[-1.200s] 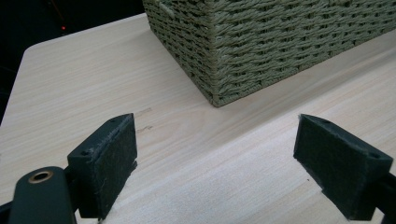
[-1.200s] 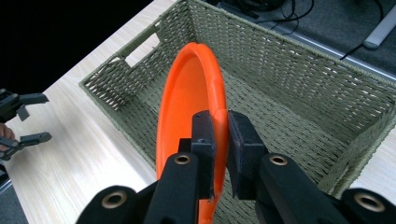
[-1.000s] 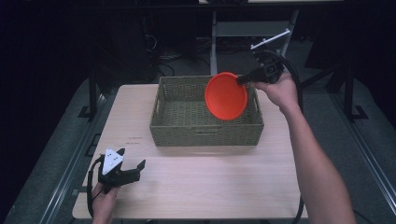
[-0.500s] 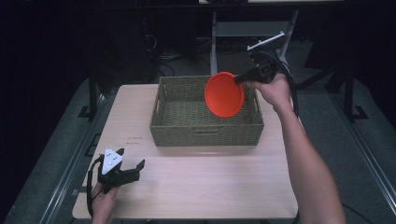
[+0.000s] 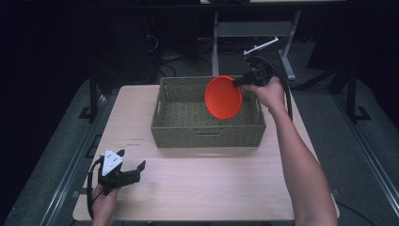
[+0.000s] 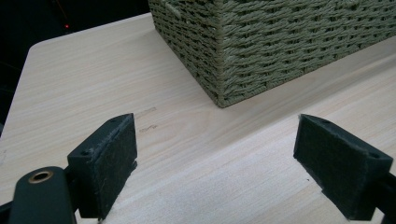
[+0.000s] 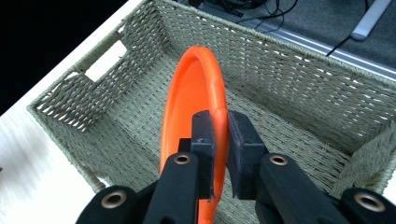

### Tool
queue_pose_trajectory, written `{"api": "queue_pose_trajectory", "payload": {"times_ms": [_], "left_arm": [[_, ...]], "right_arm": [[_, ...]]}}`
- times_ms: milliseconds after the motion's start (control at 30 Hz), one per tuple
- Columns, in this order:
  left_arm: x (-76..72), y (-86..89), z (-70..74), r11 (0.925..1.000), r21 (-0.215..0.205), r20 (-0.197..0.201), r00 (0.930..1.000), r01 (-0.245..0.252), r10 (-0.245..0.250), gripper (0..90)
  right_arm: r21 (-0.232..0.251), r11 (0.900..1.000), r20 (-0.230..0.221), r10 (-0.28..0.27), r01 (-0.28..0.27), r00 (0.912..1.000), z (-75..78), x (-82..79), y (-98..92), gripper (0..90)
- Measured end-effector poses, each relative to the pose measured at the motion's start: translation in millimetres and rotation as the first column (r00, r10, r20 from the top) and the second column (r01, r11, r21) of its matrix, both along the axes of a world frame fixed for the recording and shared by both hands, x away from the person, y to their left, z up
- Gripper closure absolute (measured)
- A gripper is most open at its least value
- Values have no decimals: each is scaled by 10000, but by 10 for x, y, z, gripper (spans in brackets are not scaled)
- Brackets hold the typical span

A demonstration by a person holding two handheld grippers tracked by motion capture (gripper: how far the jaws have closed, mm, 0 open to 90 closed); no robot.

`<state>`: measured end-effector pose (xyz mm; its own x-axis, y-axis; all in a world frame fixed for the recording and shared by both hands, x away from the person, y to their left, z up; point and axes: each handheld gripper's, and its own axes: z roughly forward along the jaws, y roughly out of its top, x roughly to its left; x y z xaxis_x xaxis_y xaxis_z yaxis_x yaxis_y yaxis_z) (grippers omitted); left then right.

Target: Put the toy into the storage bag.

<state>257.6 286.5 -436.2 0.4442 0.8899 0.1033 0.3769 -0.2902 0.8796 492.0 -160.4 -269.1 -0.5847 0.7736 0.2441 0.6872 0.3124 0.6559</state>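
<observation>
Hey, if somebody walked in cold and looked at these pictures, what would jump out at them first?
The bright orange plate, held on edge above the right end of the woven basket, stands out against the dark room. The right gripper has its jaws clamped on the plate's rim. Down at the near left corner of the pale wooden table, the left gripper sits with its jaws wide apart, holding nothing.

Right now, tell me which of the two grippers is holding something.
The right gripper, over the woven basket, is clamped on the rim of the orange plate. The left gripper sits open near the table's front corner, holding nothing.
</observation>
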Motion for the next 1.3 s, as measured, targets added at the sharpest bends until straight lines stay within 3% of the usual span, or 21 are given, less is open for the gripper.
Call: {"api": "queue_pose_trajectory", "payload": {"times_ms": [1300], "left_arm": [[-4,10,5,10000,37,-11,10000,-8,8,128]], "right_arm": [[-517,9986,-818,62,-104,9966,-445,137,192,814]]}}
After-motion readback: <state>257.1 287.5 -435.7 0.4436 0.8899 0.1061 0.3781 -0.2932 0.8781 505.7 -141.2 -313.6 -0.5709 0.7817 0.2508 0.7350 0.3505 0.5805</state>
